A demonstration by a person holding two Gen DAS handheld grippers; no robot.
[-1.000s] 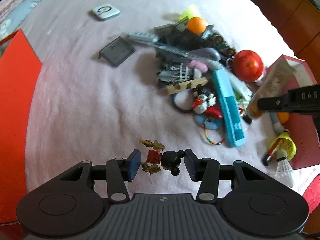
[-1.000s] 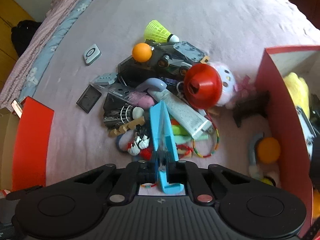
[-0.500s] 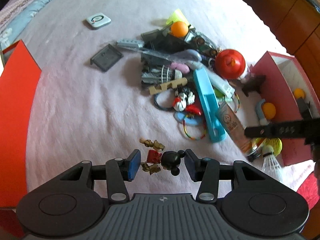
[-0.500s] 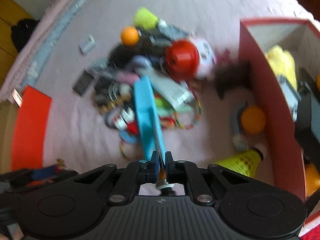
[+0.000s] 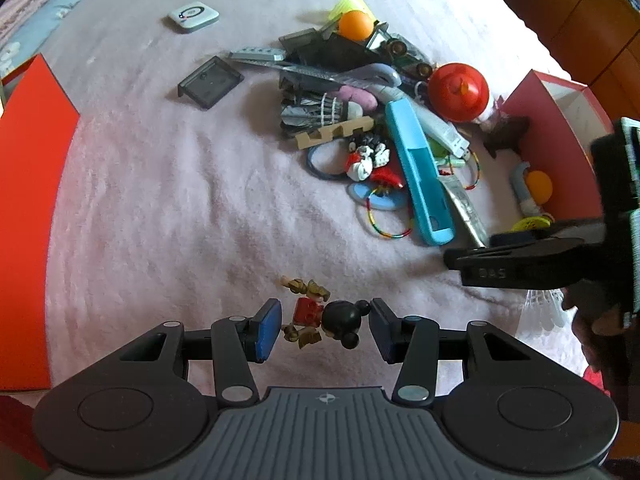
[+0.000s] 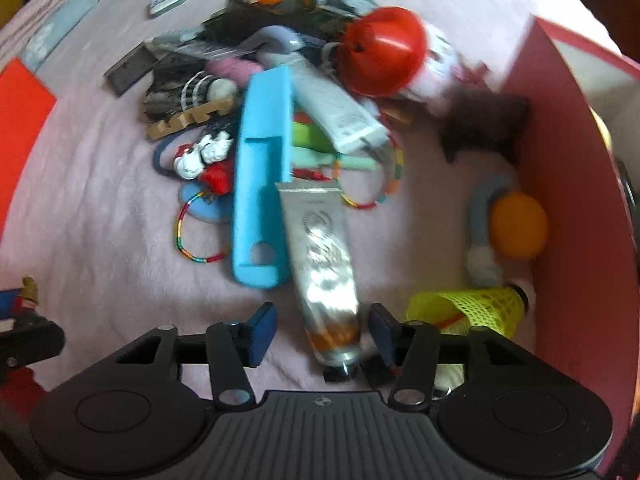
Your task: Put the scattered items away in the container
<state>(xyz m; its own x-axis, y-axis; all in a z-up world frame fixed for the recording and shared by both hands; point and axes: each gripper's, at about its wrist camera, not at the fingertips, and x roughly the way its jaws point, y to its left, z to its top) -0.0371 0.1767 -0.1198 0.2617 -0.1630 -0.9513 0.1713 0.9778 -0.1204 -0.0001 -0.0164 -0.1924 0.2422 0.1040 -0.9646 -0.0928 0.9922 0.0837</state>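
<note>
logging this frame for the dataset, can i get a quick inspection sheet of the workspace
surface: pink blanket, lightly rumpled.
job's things: red box at right; tube and mouse figure lie loose.
clutter: blue case, red funnel, orange ball in one pile.
grippers: left gripper open around the figure; right gripper open around the tube.
cables: nothing seen.
surroundings: wooden furniture behind.
</note>
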